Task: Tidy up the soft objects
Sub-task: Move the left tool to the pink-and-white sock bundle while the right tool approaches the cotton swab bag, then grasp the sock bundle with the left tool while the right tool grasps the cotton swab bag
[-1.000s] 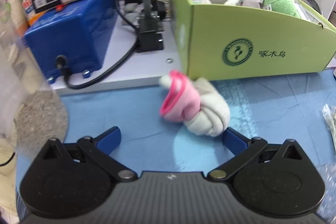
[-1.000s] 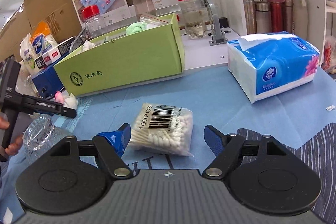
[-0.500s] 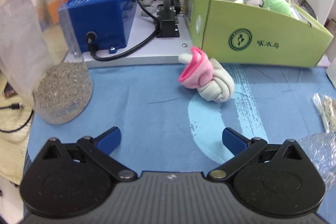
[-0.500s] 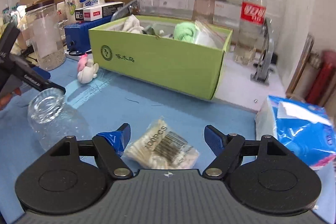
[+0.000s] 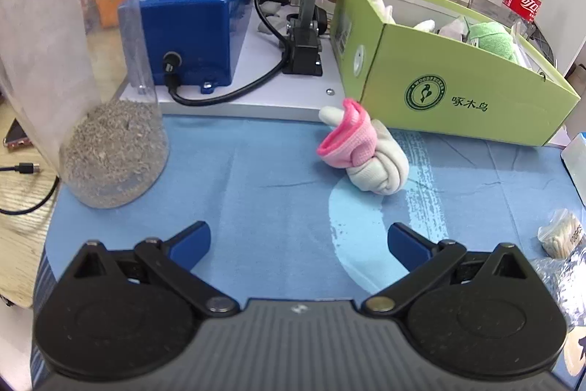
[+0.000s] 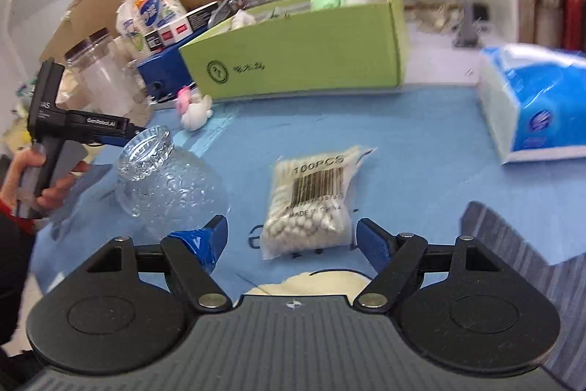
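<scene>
Blue mat point(image 5: 278, 178), cluttered. Sock bundle point(image 5: 366, 152), pink and white: on mat, just beside green box point(image 5: 457, 98), outside it. Left gripper point(image 5: 298, 239): jaws apart, empty, well short of bundle. Right gripper point(image 6: 292, 237): jaws apart, empty; swab bag point(image 6: 311, 204) lies ahead between them, glass vase point(image 6: 164, 185) beside its left finger.

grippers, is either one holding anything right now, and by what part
Nothing is held. The left gripper and the right gripper are both open and empty.
</scene>
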A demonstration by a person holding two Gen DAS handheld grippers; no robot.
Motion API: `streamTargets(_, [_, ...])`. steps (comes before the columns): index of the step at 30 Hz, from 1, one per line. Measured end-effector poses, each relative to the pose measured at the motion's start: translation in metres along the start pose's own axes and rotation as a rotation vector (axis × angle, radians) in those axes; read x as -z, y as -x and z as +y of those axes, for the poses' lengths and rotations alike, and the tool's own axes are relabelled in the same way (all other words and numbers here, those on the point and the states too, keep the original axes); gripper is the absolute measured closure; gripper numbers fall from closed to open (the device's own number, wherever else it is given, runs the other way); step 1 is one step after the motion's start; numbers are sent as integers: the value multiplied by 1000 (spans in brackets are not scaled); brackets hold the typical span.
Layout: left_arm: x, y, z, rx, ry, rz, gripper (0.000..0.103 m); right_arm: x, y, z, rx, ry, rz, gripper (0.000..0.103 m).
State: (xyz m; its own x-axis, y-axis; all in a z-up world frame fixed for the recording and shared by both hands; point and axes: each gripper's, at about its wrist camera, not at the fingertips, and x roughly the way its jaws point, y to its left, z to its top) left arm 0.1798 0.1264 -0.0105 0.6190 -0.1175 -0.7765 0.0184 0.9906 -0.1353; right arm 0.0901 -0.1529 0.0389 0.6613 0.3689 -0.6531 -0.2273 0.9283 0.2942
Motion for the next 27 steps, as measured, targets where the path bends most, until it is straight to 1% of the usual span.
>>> streamTargets(2, [-5, -1, -3, 13, 13, -2, 1, -3, 2, 11, 91, 71, -39, 39])
streamTargets(3, [-7, -1, -5, 22, 15, -7, 1, -5, -3, 16, 123, 99, -44, 39])
streamTargets(4, [-11, -1, -8, 28, 14, -14, 1, -7, -10, 18, 134, 114, -41, 39])
streamTargets(8, [-23, -9, -15, 27, 12, -27, 0, -12, -39, 20, 160, 103, -16, 39])
streamTargets(11, [-32, -21, -19, 31, 21, -23, 1, -9, -52, 18, 206, 107, 4, 38])
streamTargets(13, [-38, -32, -24, 19, 21, -13, 1, -4, -51, 19, 225, 120, -18, 38])
streamTargets(16, [-42, -46, -34, 10, -4, 1, 1, -3, -51, 17, 251, 96, -41, 36])
streamTargets(18, [-44, -54, -41, 6, -25, 1, 1, 0, -52, 19, 267, 90, -63, 34])
streamTargets(20, [-44, -59, -46, -19, -45, -14, 1, 1, -53, 20, 275, 82, -71, 33])
streamTargets(22, [-44, -62, -50, -30, -68, -21, 5, -1, -54, 19, 279, 80, -70, 32])
streamTargets(24, [-42, -61, -53, -55, -100, -33, 12, -1, -54, 19, 279, 78, -70, 31])
streamTargets(25, [-41, -61, -53, -59, -111, -40, 13, -1, -54, 19, 283, 81, -69, 31])
streamTargets(26, [-41, -60, -52, -52, -111, -45, 17, -1, -54, 20, 285, 83, -69, 30])
streamTargets(27, [-40, -59, -52, -49, -111, -48, 22, -1, -55, 20, 287, 84, -69, 30])
